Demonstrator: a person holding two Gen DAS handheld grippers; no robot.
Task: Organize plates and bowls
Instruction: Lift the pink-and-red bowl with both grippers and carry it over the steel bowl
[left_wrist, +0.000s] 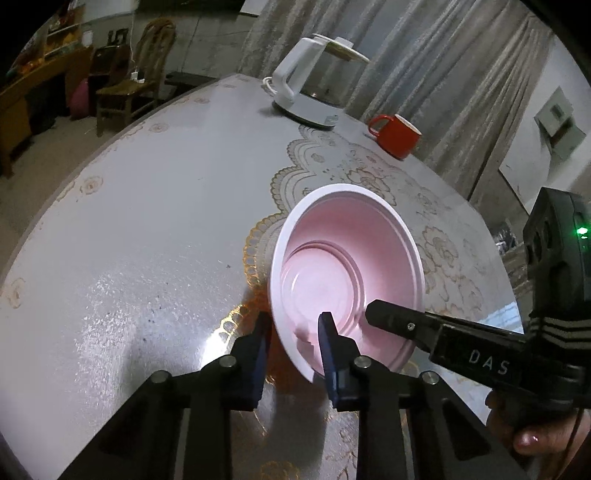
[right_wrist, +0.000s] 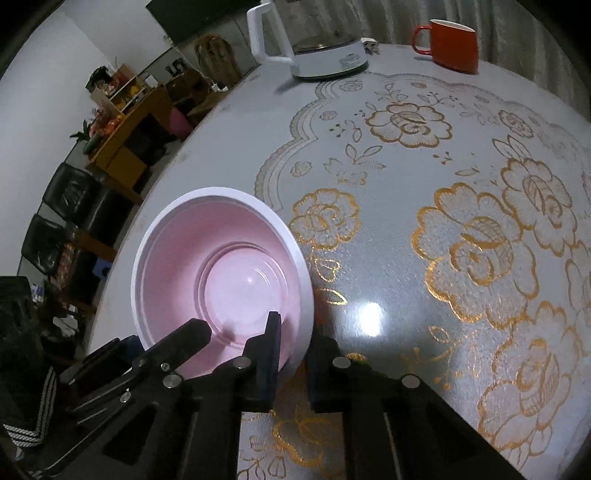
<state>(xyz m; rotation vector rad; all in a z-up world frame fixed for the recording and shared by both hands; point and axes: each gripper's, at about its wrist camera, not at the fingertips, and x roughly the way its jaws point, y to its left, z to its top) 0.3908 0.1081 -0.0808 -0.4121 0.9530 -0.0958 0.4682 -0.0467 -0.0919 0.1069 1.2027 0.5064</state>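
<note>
A pink bowl (left_wrist: 332, 266) with a white rim sits on the round table (left_wrist: 147, 221) with its gold flower pattern. My left gripper (left_wrist: 295, 332) straddles the bowl's near-left rim, one finger outside the wall and one inside, shut on it. The right gripper's finger (left_wrist: 388, 317) reaches into the bowl from the right, held by a hand. In the right wrist view the pink bowl (right_wrist: 221, 266) lies at the left, and my right gripper (right_wrist: 295, 339) is shut on its near-right rim. The left gripper's fingers (right_wrist: 184, 339) show at the bowl's near-left edge.
A white electric kettle (left_wrist: 306, 99) and a red mug (left_wrist: 397, 134) stand at the table's far side, in front of a curtain. The kettle (right_wrist: 325, 51) and the mug (right_wrist: 452, 44) also show in the right wrist view. Chairs and wooden furniture stand beyond the table's left edge.
</note>
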